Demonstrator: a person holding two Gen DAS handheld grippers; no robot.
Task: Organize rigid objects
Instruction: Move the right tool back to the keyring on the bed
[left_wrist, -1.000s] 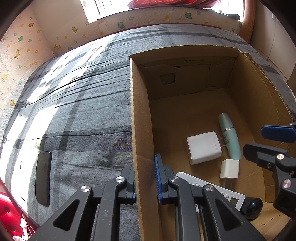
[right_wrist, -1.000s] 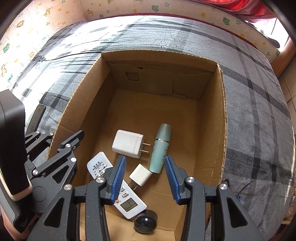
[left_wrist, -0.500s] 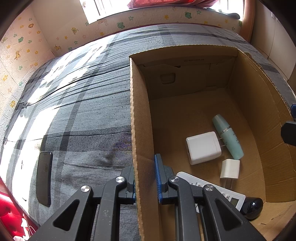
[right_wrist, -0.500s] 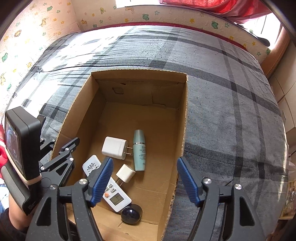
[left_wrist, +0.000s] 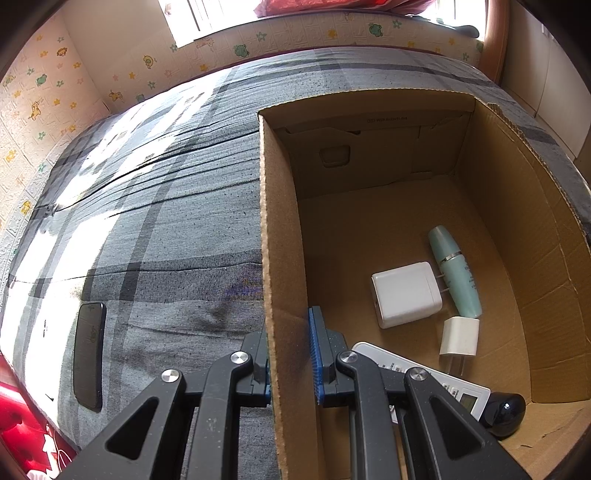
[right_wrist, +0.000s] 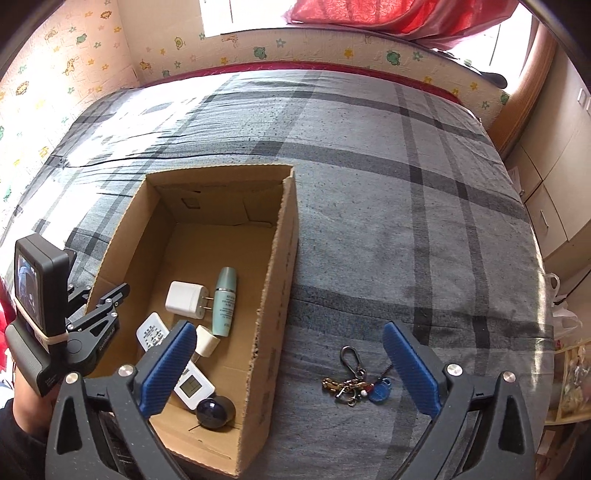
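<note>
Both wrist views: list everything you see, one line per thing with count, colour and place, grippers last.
Cardboard box: 1, brown, on the bed.
Large charger: 1, white, in box.
Small charger: 1, white, in box.
Bottle: 1, pale green, in box beside large charger.
Remote: 1, white, in box.
Round object: 1, dark, box's near corner.
Keys: 1 bunch, blue tag, on bedspread right of box.
Phone: 1, black, on bedspread left of box.
Bedspread: 1, grey plaid.
Left gripper: shut on box wall.
Right gripper: opening, empty.

box (right_wrist: 275, 280): showing plain brown
bottle (right_wrist: 224, 302): showing pale teal
chargers (left_wrist: 405, 294): showing white
bed cover (right_wrist: 369, 206): showing grey plaid
tongs pads (right_wrist: 410, 369): showing blue
</note>
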